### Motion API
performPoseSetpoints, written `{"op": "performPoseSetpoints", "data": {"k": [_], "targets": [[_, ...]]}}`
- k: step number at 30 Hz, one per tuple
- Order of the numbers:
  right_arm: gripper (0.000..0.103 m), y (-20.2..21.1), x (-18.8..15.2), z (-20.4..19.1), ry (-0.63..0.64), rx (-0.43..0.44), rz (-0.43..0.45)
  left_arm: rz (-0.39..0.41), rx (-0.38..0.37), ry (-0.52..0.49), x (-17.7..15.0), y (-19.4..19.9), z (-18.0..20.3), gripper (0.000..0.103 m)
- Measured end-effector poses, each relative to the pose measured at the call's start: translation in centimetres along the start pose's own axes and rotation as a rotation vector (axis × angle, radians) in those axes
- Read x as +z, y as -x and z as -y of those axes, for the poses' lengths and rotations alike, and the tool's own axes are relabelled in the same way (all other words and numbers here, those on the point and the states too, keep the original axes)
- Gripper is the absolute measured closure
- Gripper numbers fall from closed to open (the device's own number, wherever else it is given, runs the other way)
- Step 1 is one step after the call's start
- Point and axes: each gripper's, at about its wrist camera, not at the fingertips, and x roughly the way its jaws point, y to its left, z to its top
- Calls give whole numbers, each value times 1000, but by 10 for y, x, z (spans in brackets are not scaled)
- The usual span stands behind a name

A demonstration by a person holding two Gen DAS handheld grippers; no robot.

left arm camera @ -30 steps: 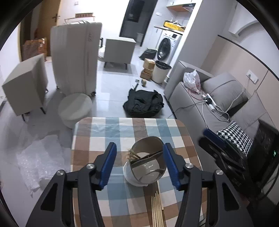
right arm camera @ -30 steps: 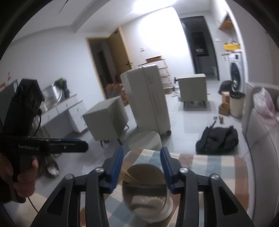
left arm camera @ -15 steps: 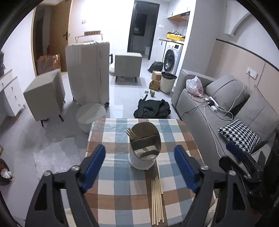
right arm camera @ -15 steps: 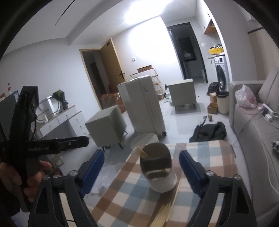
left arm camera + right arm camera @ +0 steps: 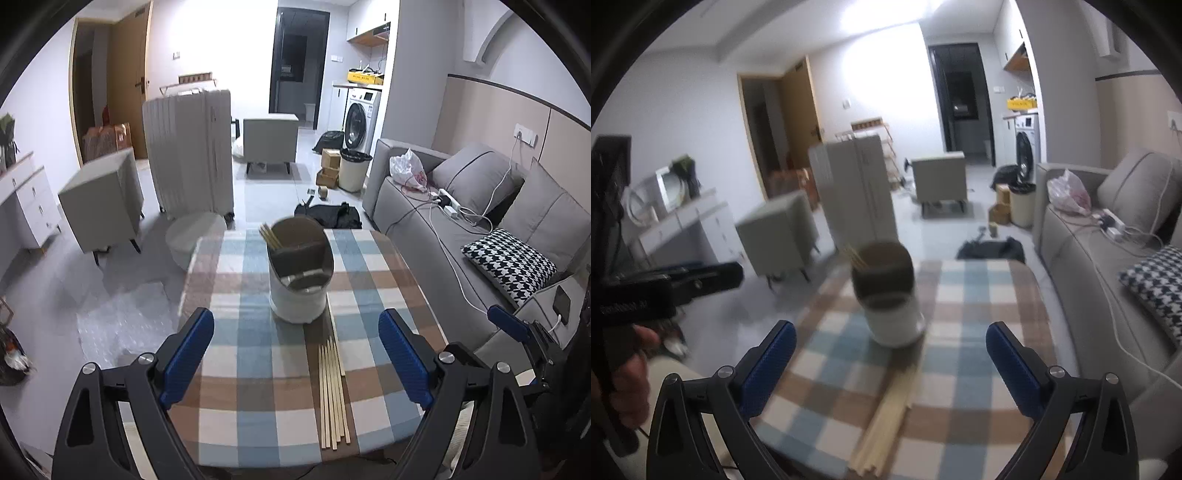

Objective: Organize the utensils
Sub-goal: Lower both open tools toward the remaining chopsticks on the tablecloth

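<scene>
One white utensil holder (image 5: 299, 284) stands upright on the checked tablecloth (image 5: 255, 369), a few chopsticks (image 5: 270, 236) poking from its far compartment, and about six loose chopsticks (image 5: 332, 380) lie side by side just in front of it. Both claws, the left gripper (image 5: 295, 358) and the right gripper (image 5: 890, 365), are spreading wide with nothing between their blue pads. Only the right wrist view shows the hand (image 5: 629, 384) gripping the other tool (blurred, though), while the left one gives the sharper count.

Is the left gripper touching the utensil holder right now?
Apart. In the left wrist view the left gripper hangs short of the utensil holder, checked tablecloth showing between them; its opening jaws hold nothing.
</scene>
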Motion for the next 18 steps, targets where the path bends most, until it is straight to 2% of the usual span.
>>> {"op": "performPoseSetpoints", "data": {"k": [4,8,10,12,15,17,18], "targets": [[0,-11,-14,8,-27,-9,-68,-55,-35,59,-12,-28,-13,15],[0,-35,-28,18,-15,-20,-172,-116,-15,76,-25,-63,-18,15],[6,-56,-38,26,-28,-12,-241,-130,2,71,-30,-80,-19,15],[19,-79,-46,33,-57,-8,-326,-174,9,87,-36,-98,-23,15],[31,-114,-58,43,-110,21,-451,-236,1,138,-39,-112,-32,15],[34,-140,-64,50,-122,17,-520,-253,18,133,-37,-120,-34,15],[39,-154,-66,54,-120,13,-548,-257,21,122,-37,-125,-35,15]]}}
